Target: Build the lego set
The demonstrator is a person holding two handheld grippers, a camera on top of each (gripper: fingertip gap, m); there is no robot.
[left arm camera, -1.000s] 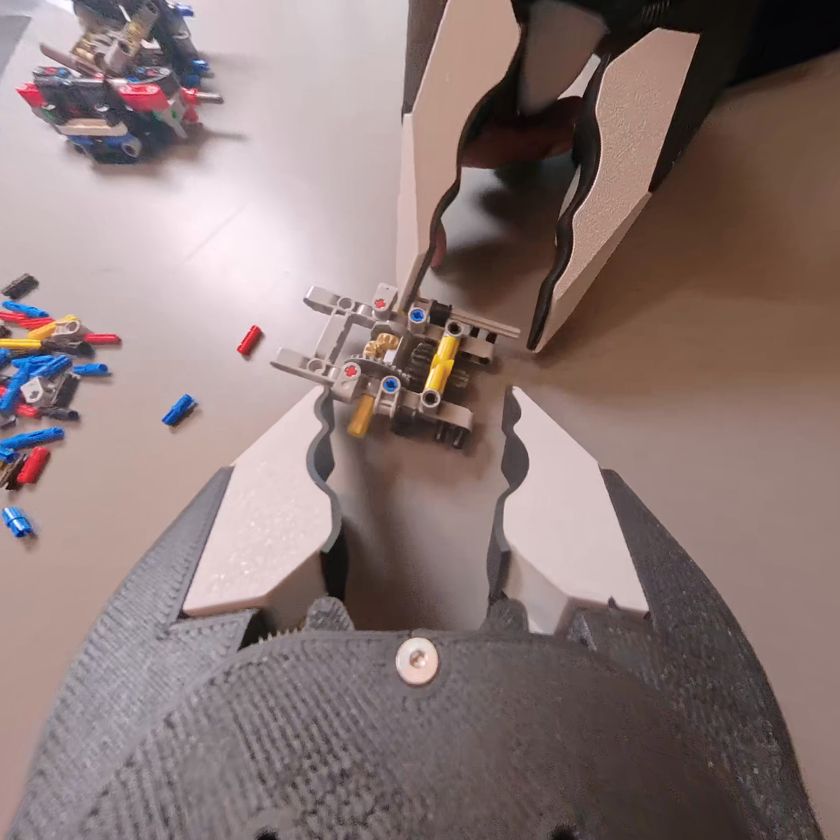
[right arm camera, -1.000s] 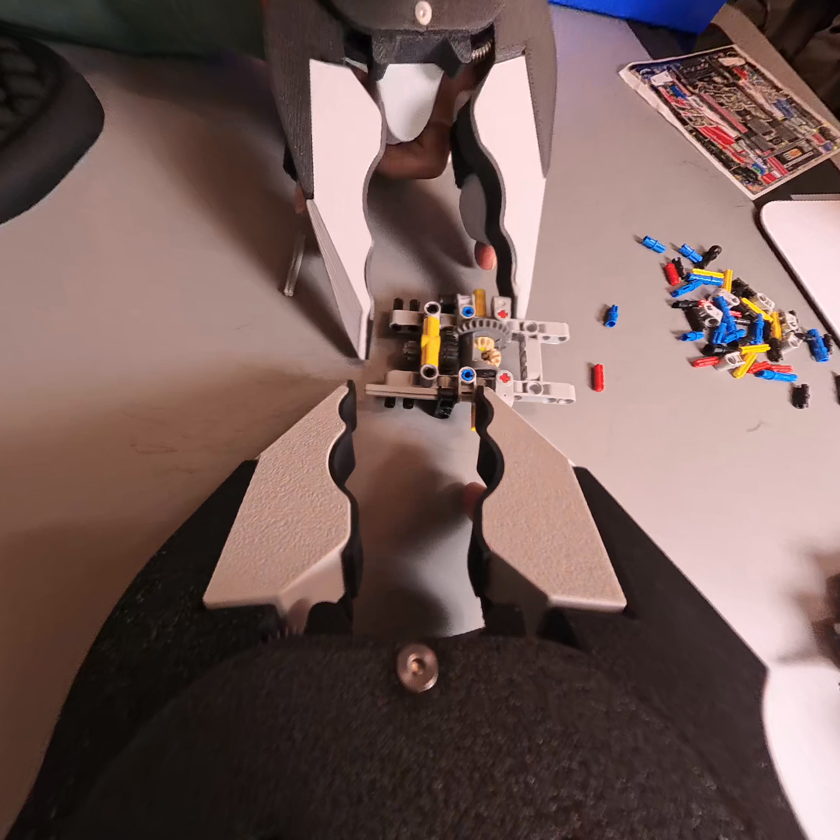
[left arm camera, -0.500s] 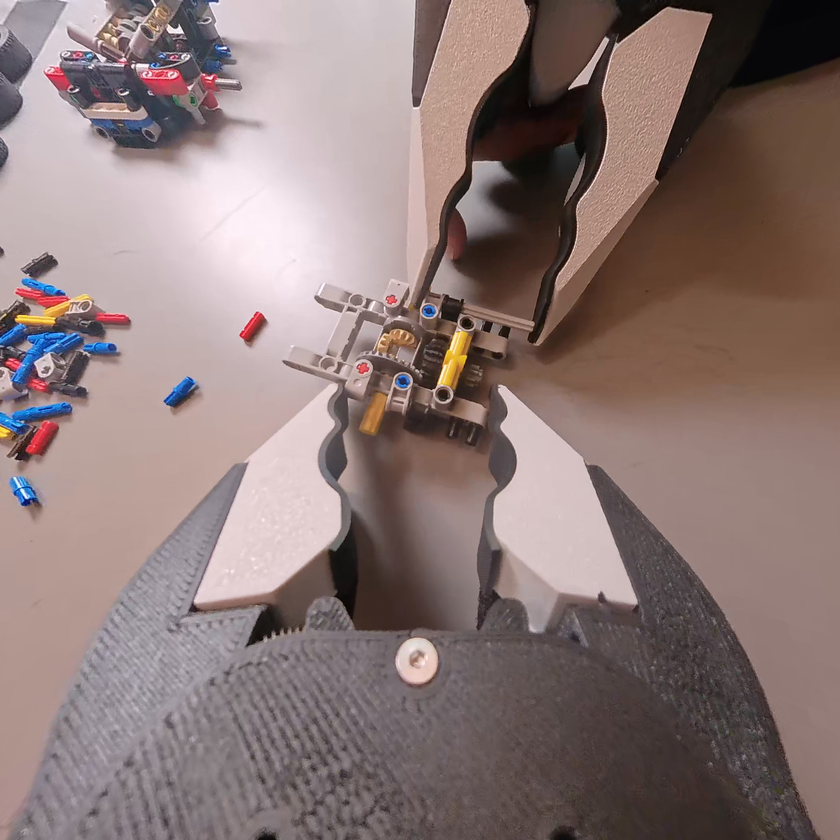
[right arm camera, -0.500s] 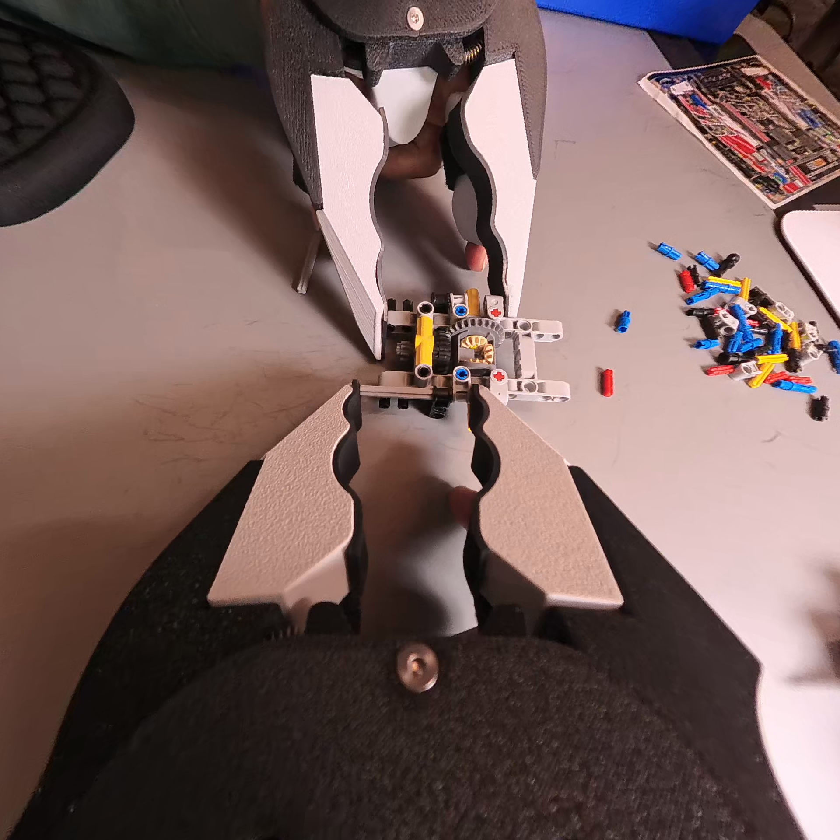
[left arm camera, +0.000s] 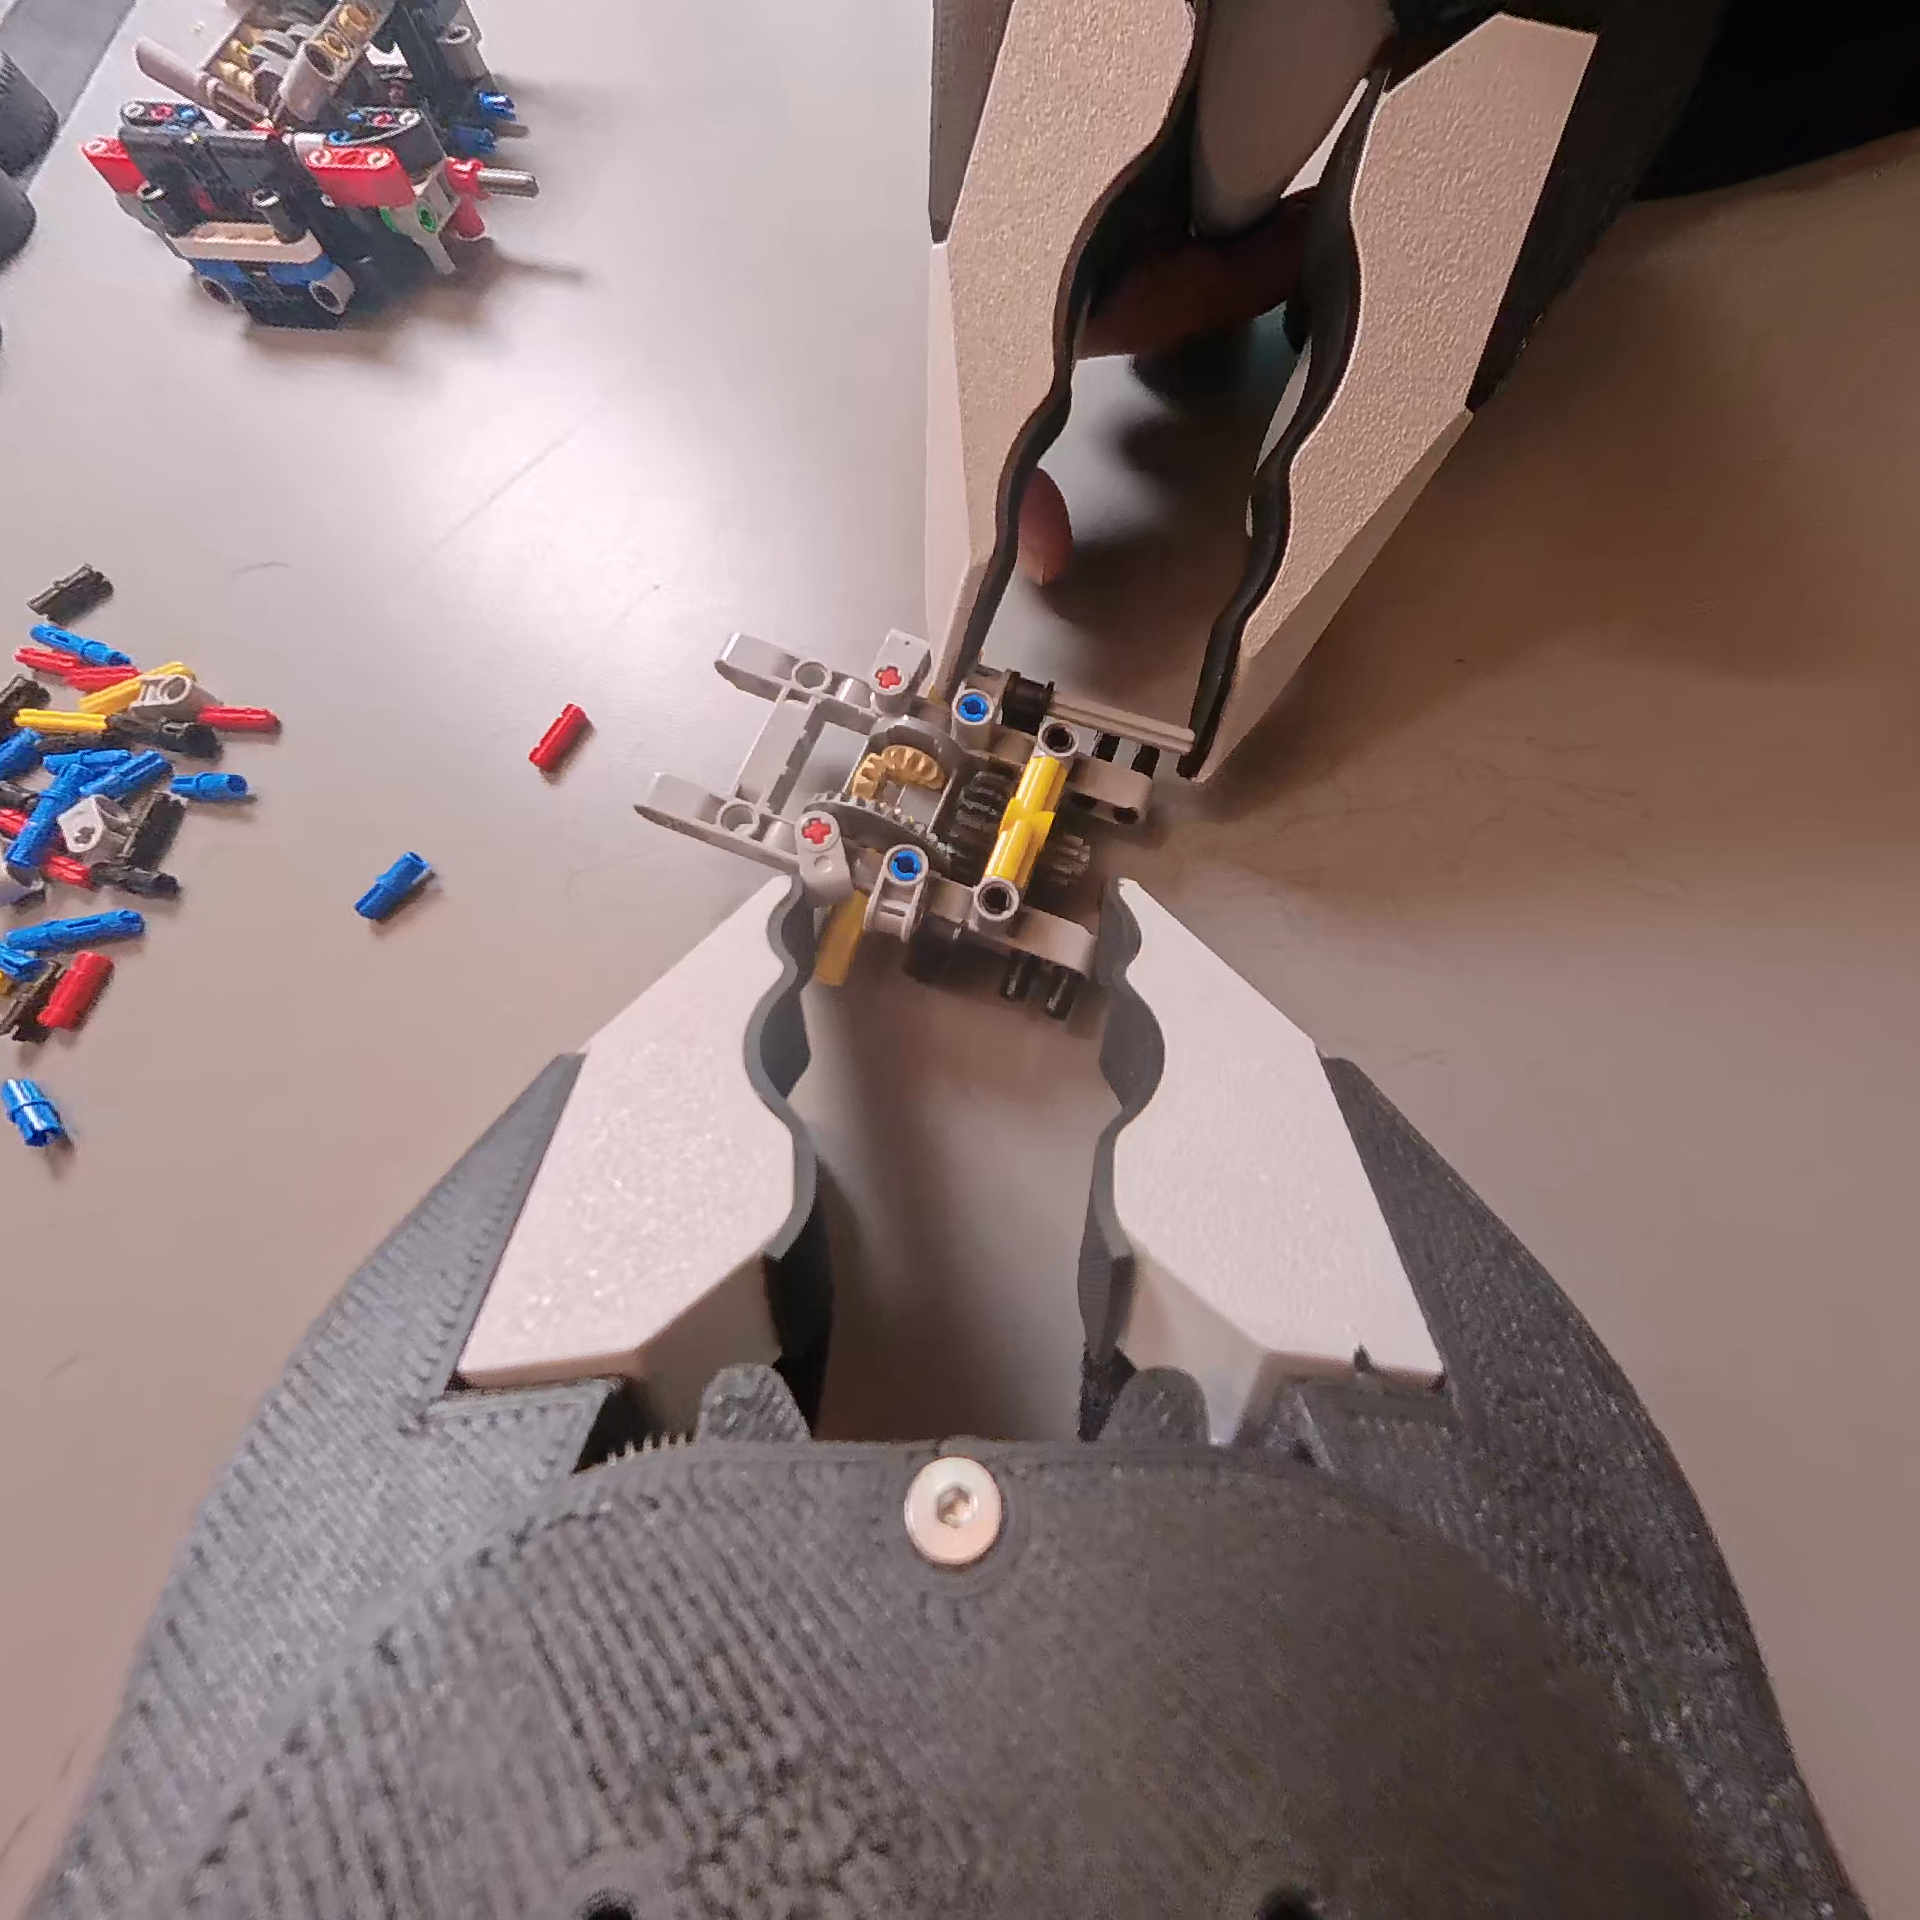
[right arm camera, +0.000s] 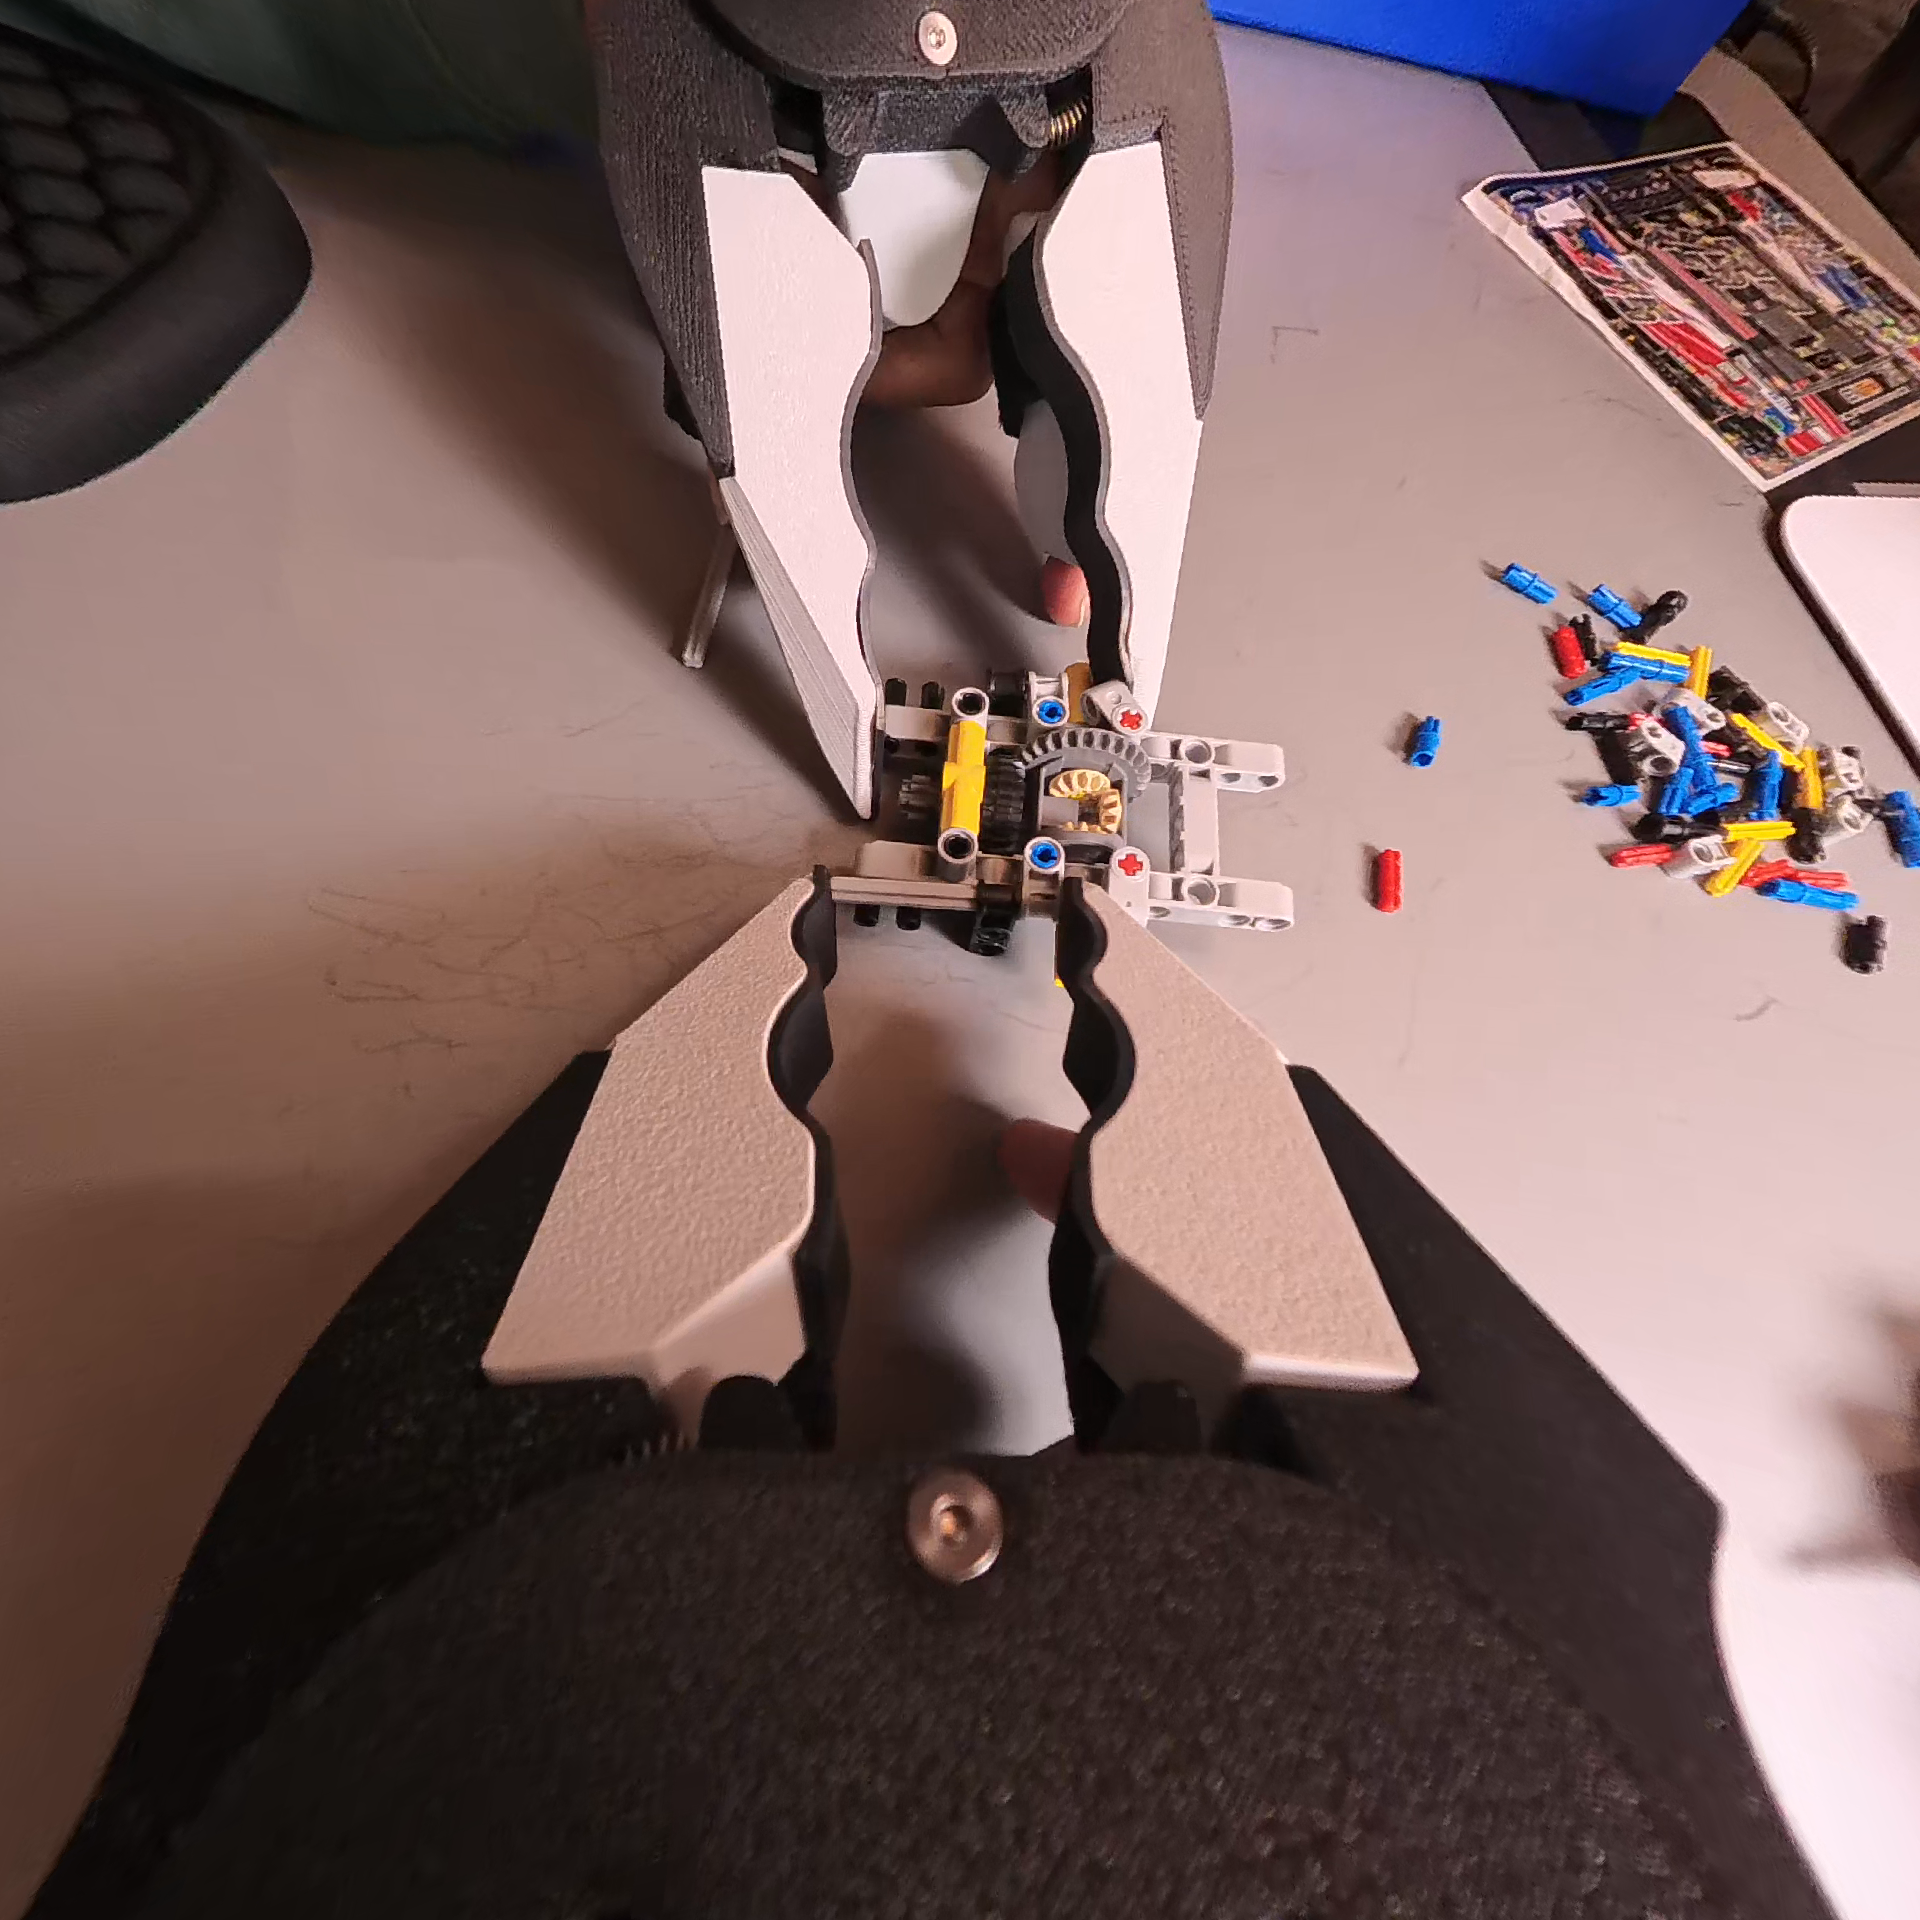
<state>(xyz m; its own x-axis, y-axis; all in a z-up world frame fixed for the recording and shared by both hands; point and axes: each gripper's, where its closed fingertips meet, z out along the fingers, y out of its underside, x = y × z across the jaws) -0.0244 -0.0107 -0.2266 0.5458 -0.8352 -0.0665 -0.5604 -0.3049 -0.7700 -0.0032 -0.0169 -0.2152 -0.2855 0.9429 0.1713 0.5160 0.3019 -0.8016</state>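
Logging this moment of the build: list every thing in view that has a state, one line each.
left tool: open, fingertips straddling one side of the gear assembly
right tool: open, fingertips at the opposite side
gear assembly: part-built, flat on the table
loose pins: heaped, unused
red pin: lying alone
blue pin: lying alone
larger assembly: set aside
instruction booklet: lying flat

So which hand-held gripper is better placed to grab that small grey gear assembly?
Probably left: the left hand-held gripper is open, with the edge of the small grey gear assembly between its fingertips; the right hand-held gripper sits only at its far rail.
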